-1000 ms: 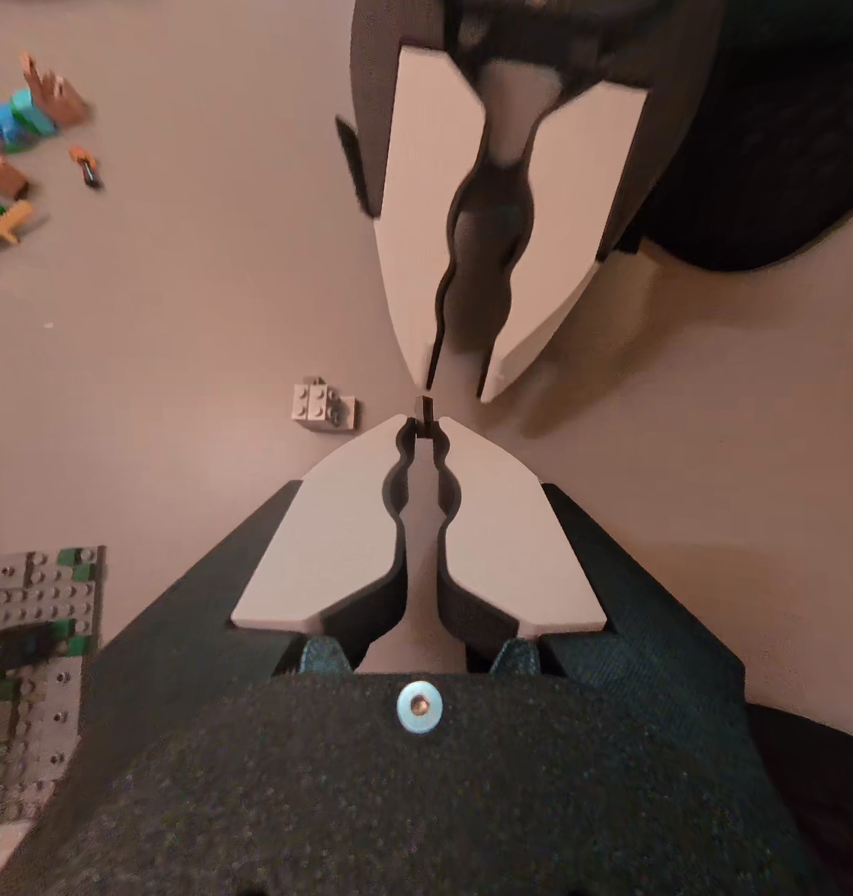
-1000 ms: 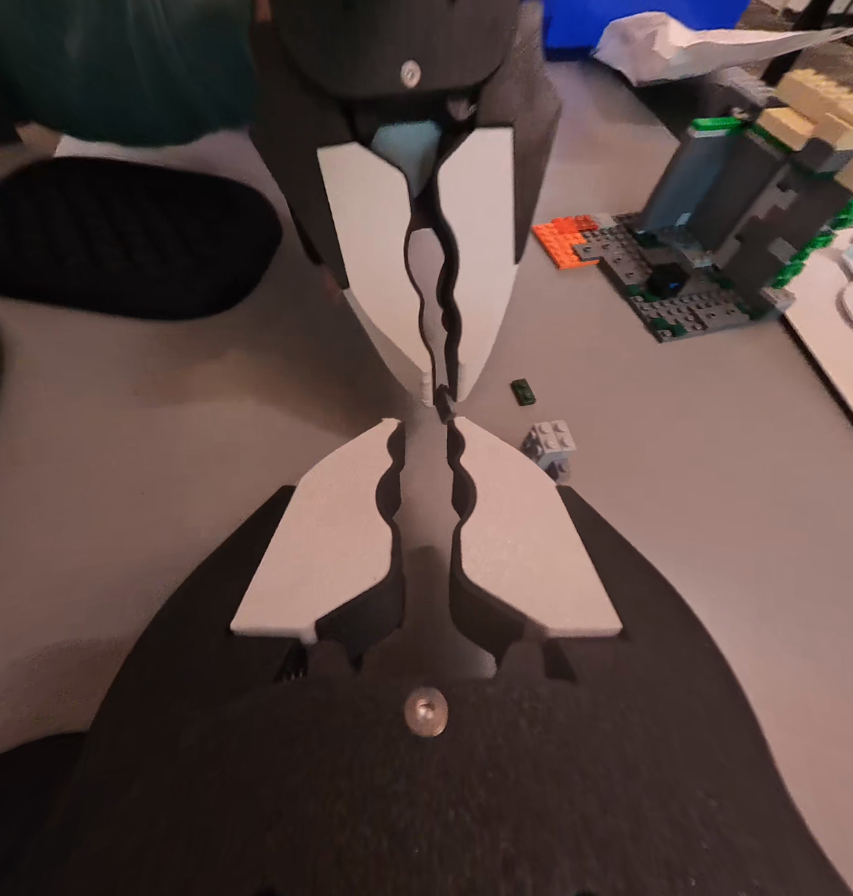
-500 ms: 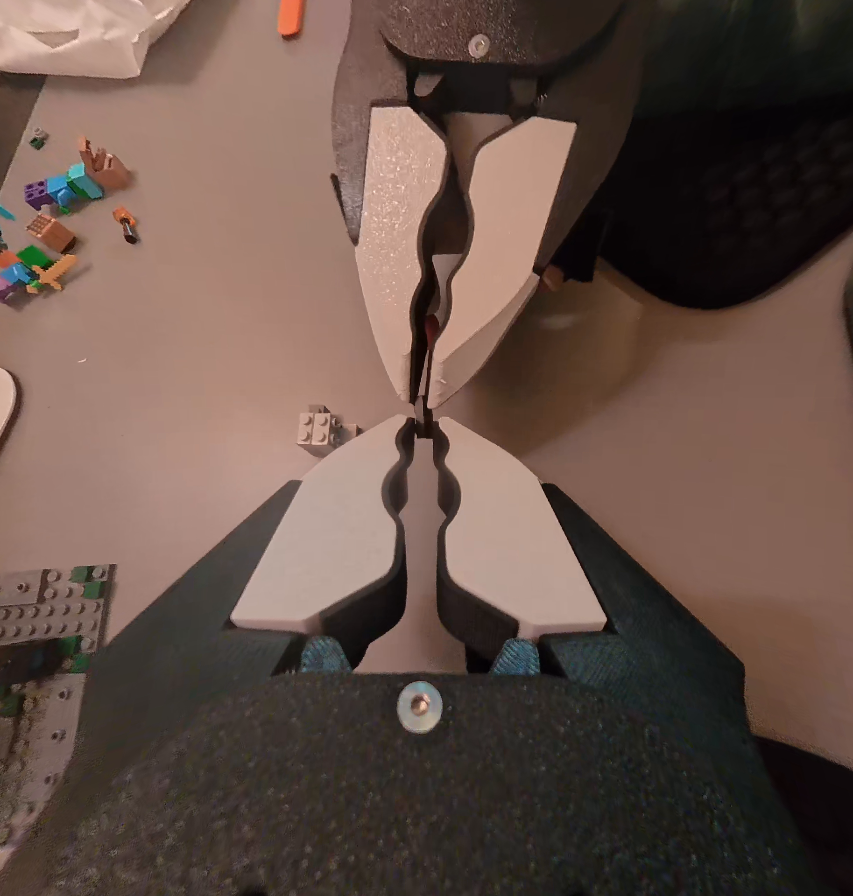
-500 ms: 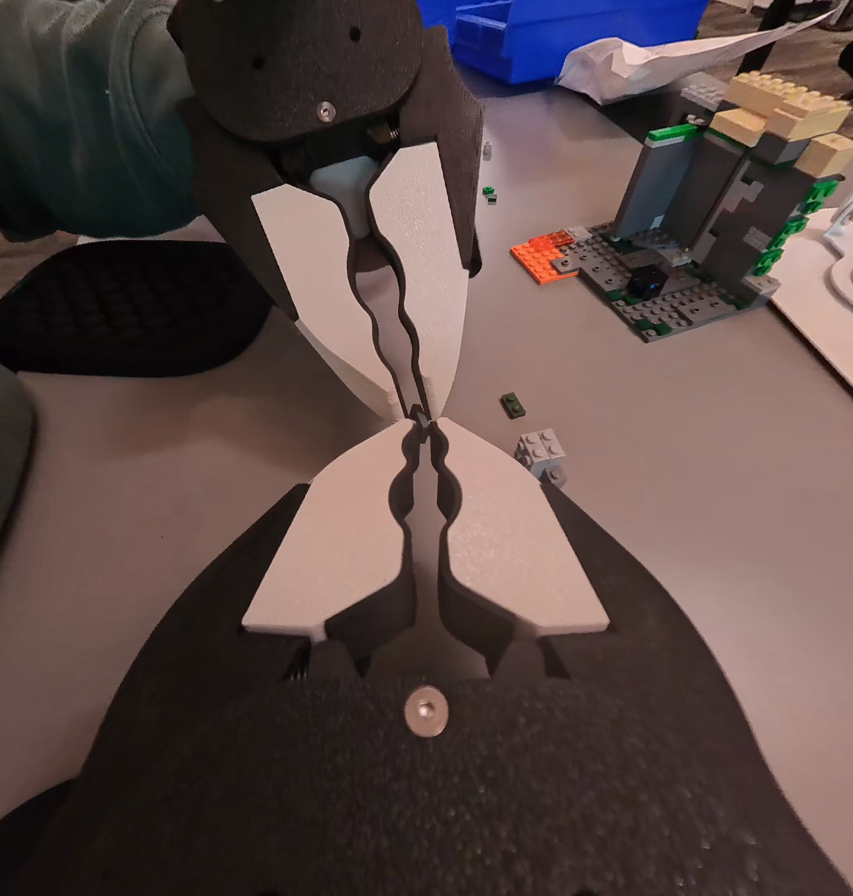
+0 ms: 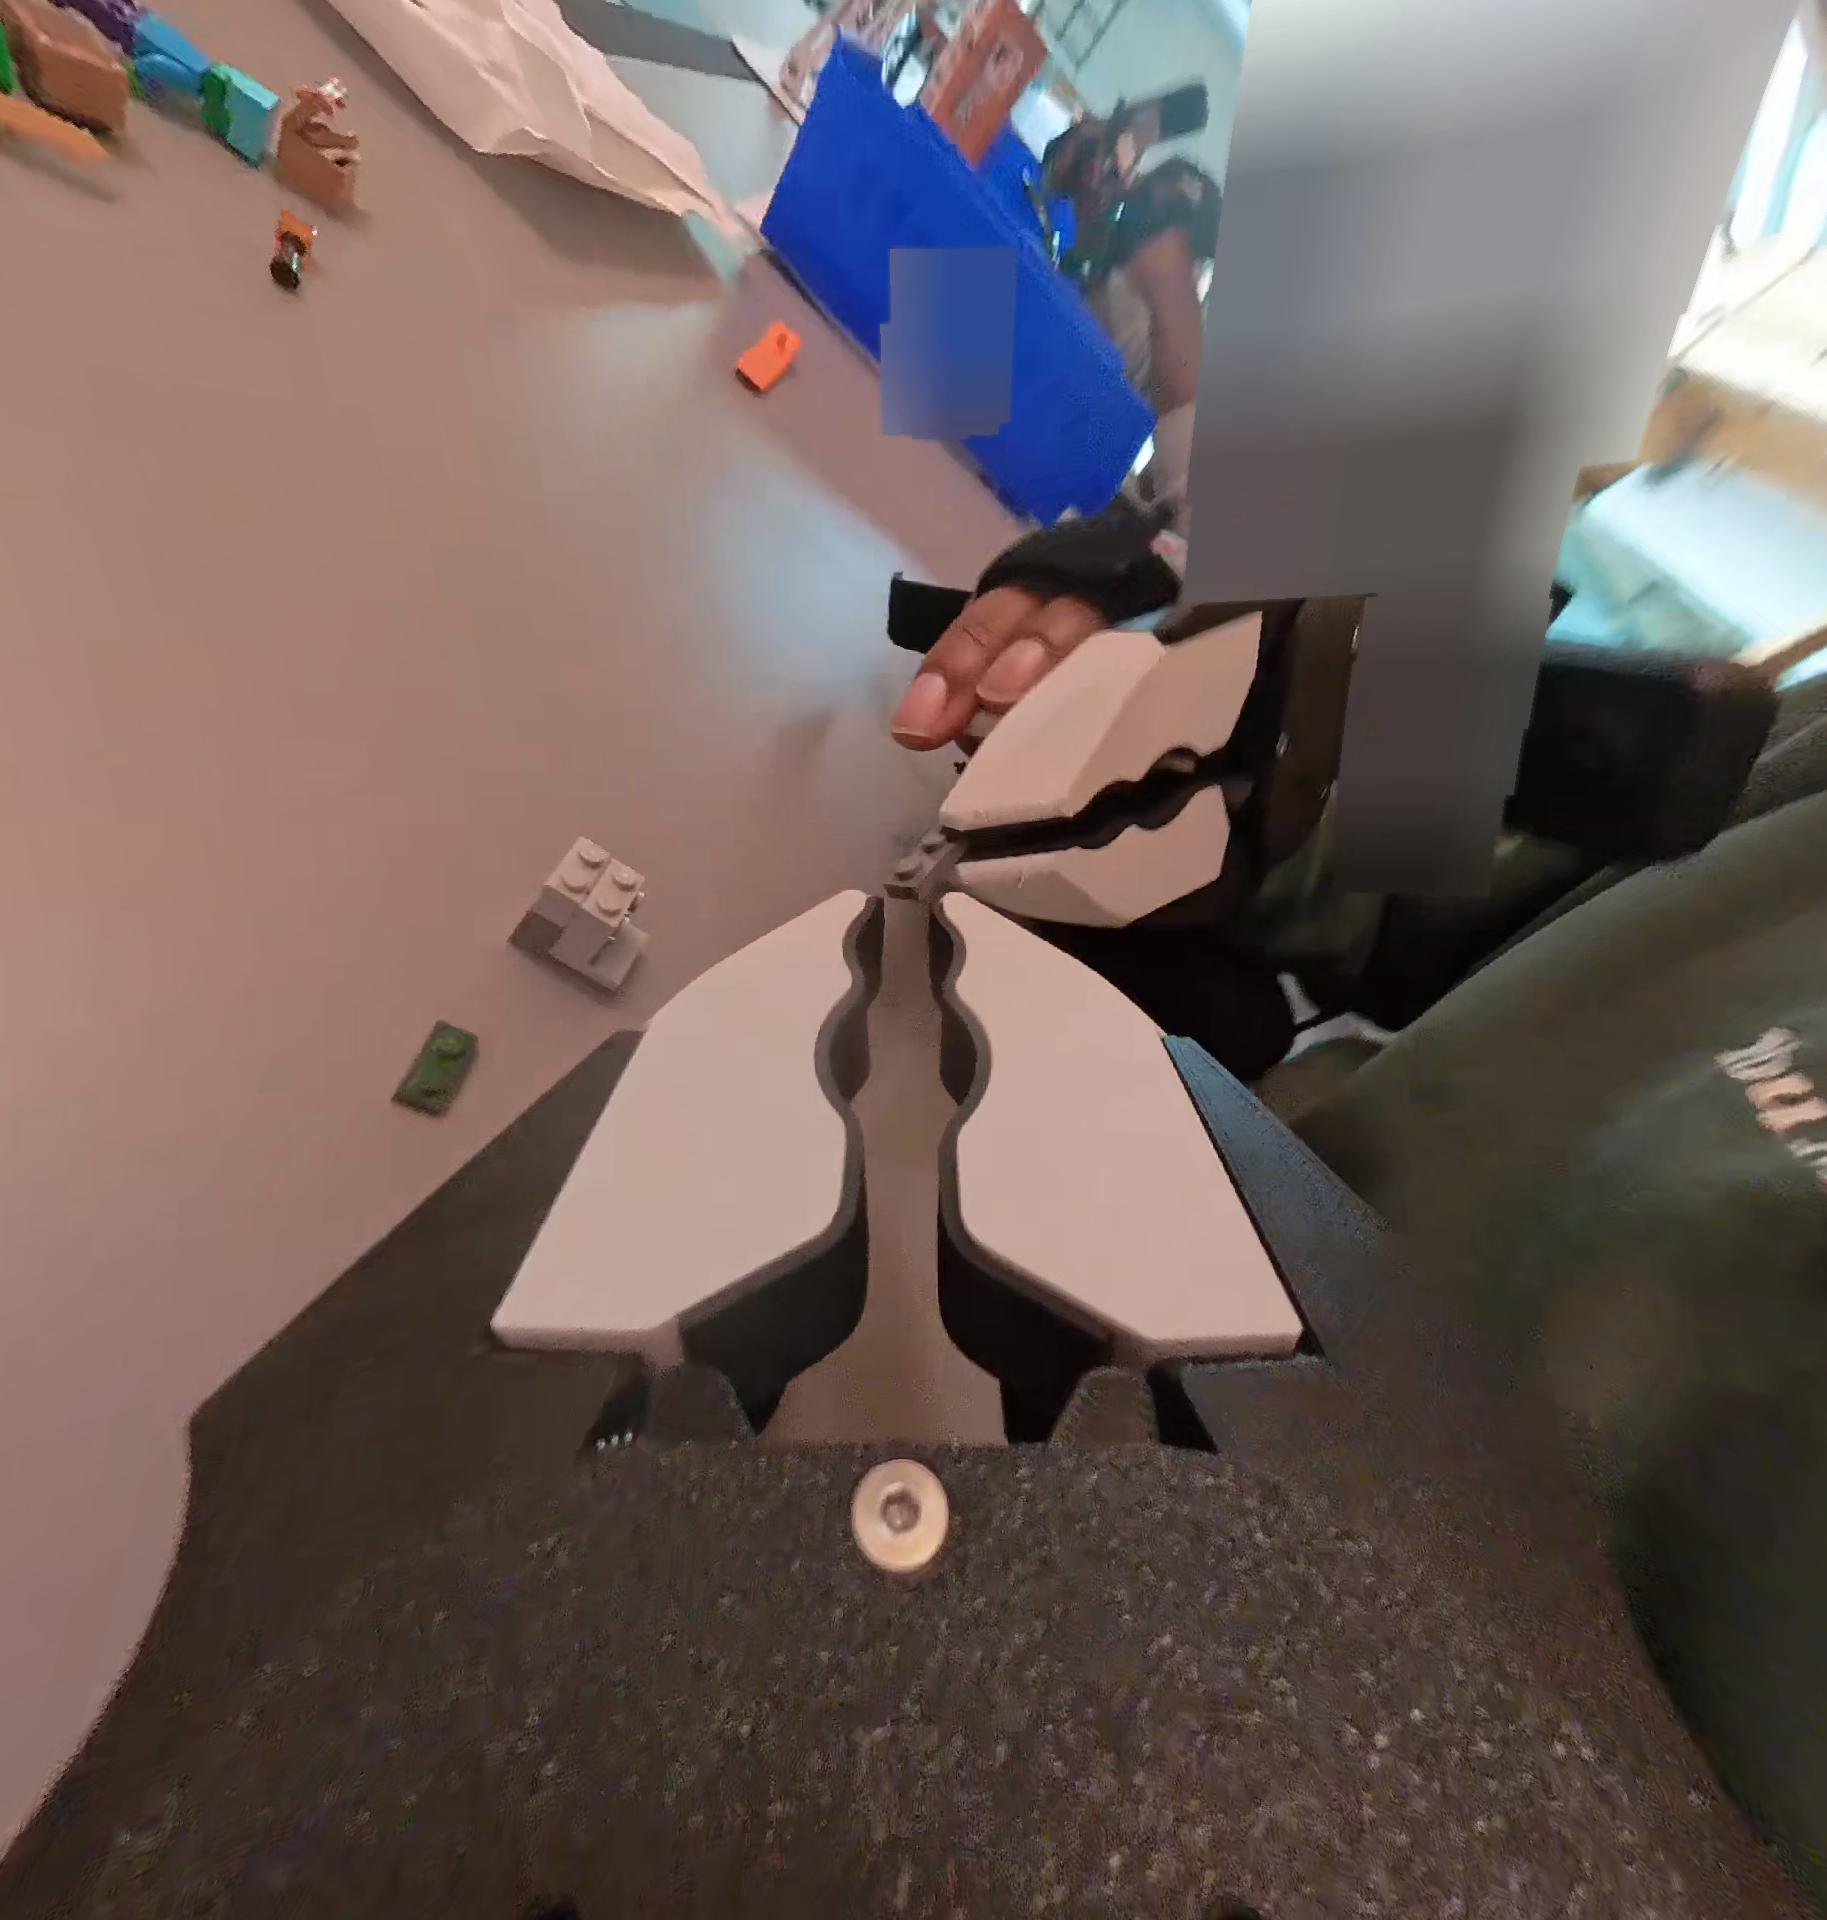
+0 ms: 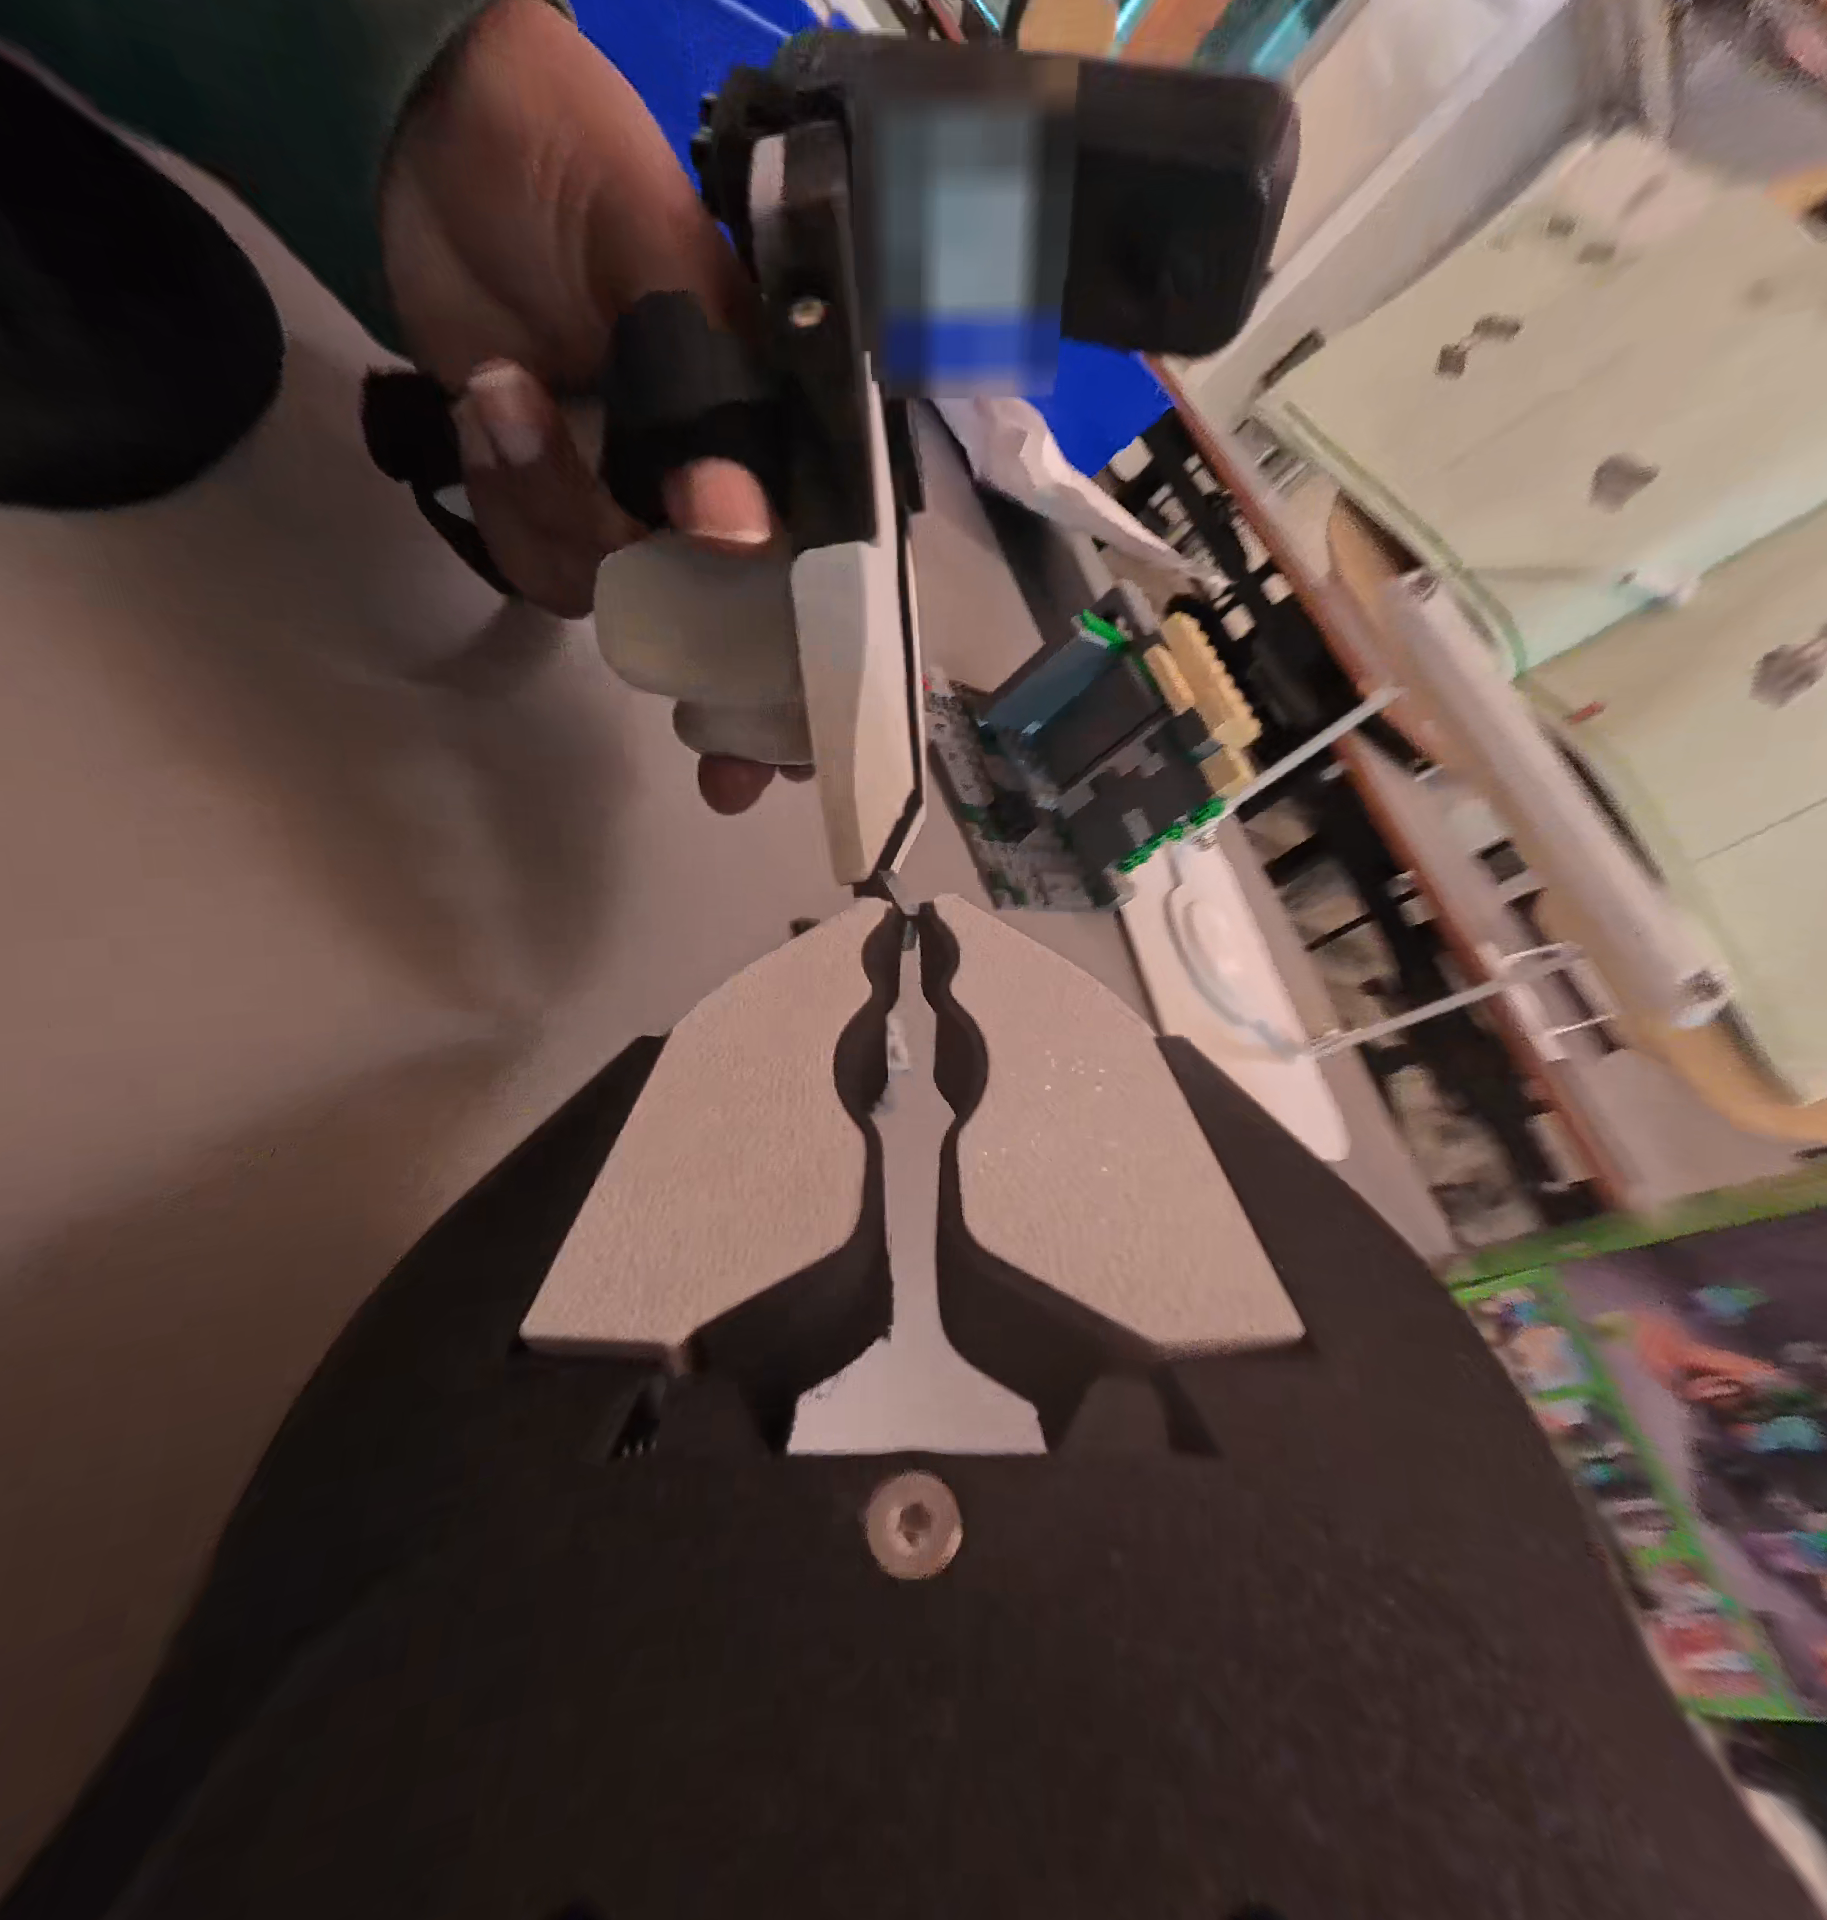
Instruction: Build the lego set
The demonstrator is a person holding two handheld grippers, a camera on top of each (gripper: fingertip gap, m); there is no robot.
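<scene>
Pinching a small dark-grey studded plate (image 5: 919, 871), the right gripper (image 5: 953, 854) meets the left gripper (image 5: 901, 906), whose tips are slightly parted

A grey brick cluster (image 5: 584, 914) and green plate (image 5: 437, 1066) are seen only leftward; the half-built model (image 6: 1085, 769) only rightward

Tabletop (image 5: 265, 623) is seen as plain grey-beige. Left gripper (image 5: 904, 909): pale grey fingers on a speckled black body; right gripper (image 6: 904, 920) is coloured the same. A dark grey plate (image 5: 914, 873) is seen at the fingertips. Light grey bricks (image 5: 582, 914), a dark green plate (image 5: 436, 1065) and an orange piece (image 5: 769, 355) are noted. Bin (image 5: 930, 312) is bright blue. The model (image 6: 1085, 769) is grey with green, tan and blue parts. The sleeve (image 5: 1615, 1247) is olive green.
</scene>
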